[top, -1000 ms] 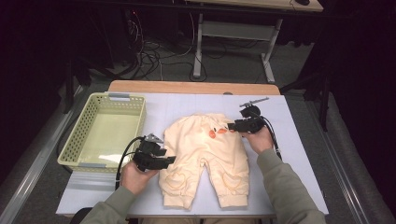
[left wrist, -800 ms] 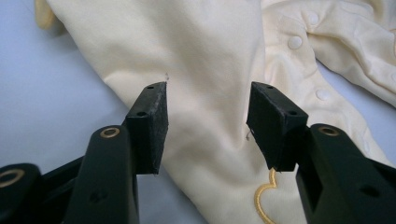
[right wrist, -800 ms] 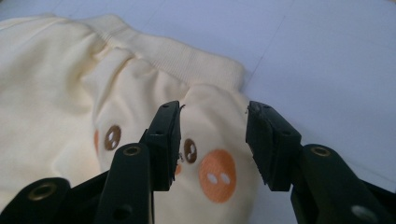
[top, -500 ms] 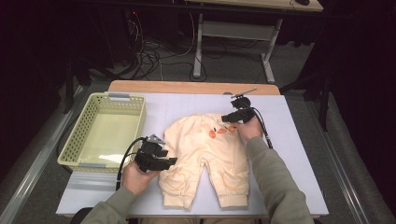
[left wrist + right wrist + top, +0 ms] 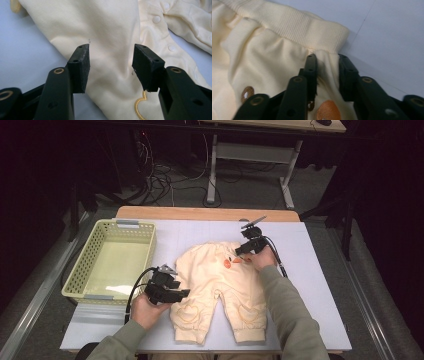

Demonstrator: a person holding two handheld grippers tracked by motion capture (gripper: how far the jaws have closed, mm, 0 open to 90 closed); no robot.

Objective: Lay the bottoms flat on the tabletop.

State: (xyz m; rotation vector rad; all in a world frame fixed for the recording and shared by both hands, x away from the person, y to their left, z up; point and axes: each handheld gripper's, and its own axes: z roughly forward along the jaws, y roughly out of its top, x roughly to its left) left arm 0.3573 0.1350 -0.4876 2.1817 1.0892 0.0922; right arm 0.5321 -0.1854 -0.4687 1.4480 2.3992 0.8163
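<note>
1. High view: a pair of cream baby trousers (image 5: 220, 290) lies spread flat on the pale bench (image 5: 320, 310), waistband away from the person and both legs pointing toward them. Nothing is folded over yet.
2. An open-weave yellow basket (image 5: 107, 265) stands just left of the garment, with nothing in it. If the trousers are meant to end up there, that step is not yet done.
3. The right gripper (image 5: 239, 253) sits at the upper right of the trousers, just below the waistband. In the right gripper view its jaws have just been closing, and a ridge of cream cloth stands between them under the ribbed band (image 5: 294, 25). They appear to be pinching that fold, though I cannot tell how firmly.
4. The left gripper (image 5: 187, 293) rests at the outer edge of the left trouser leg. In the left gripper view its jaws stand spread over flat cloth, gripping nothing.
5. Judgement: this is an early stage. One corner seems taken and the other grip is still to be made, so any lifting, folding or moving lies ahead.
</note>
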